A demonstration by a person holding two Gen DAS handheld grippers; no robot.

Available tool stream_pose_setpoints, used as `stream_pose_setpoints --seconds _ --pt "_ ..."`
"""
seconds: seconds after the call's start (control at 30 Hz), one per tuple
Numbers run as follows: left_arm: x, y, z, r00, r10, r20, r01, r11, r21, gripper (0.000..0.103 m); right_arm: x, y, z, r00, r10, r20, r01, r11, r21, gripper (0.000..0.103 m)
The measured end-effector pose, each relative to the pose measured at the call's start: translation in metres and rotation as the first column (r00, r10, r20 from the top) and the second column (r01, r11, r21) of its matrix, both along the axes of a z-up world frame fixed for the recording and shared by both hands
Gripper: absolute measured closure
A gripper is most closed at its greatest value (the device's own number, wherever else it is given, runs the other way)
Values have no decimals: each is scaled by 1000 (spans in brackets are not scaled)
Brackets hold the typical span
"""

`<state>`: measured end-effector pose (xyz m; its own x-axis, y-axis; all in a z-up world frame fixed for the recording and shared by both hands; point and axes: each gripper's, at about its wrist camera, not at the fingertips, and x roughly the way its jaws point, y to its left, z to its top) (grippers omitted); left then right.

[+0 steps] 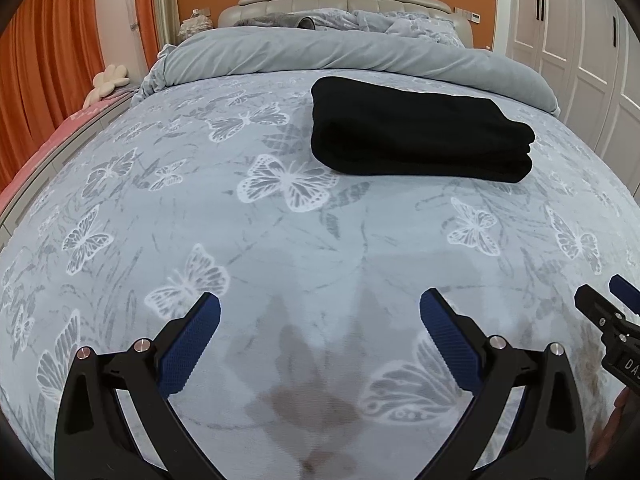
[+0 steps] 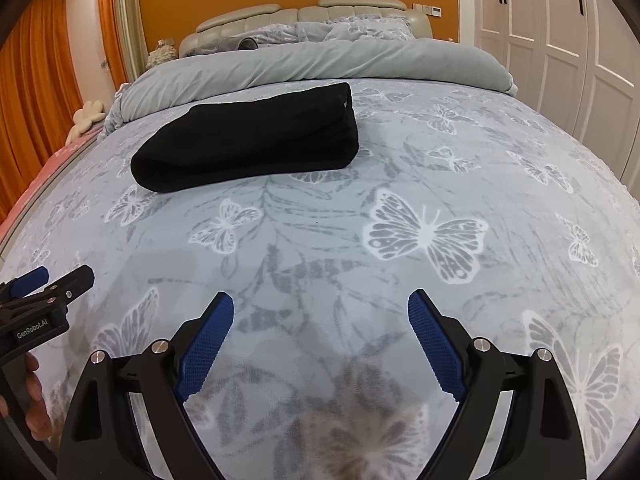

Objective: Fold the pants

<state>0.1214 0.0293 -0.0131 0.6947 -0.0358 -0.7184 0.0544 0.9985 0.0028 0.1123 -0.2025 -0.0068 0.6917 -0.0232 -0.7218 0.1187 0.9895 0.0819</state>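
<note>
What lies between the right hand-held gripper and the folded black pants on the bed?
Only bare butterfly-print blanket lies between the open right hand-held gripper and the black pants; the right wrist view shows this.

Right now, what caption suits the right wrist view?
Folded black pants lie on butterfly bedspread; right gripper open, empty.

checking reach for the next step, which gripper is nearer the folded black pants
Neither clearly. The left gripper has the folded black pants ahead to its right; the right gripper has them ahead to its left. Both are open, well short of them.
</note>
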Motion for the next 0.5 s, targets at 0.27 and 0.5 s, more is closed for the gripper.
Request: stream_pose_setpoints --seconds 0.27,0.5 --pt "1 1 0 1000 4 -3 -4 1000 -3 5 0 1 0 1000 0 3 0 1000 -4 16" --pt "1 2 0 1000 -5 -7 4 1000 -15 5 -1 2 0 1000 -1 2 1 1000 -4 16"
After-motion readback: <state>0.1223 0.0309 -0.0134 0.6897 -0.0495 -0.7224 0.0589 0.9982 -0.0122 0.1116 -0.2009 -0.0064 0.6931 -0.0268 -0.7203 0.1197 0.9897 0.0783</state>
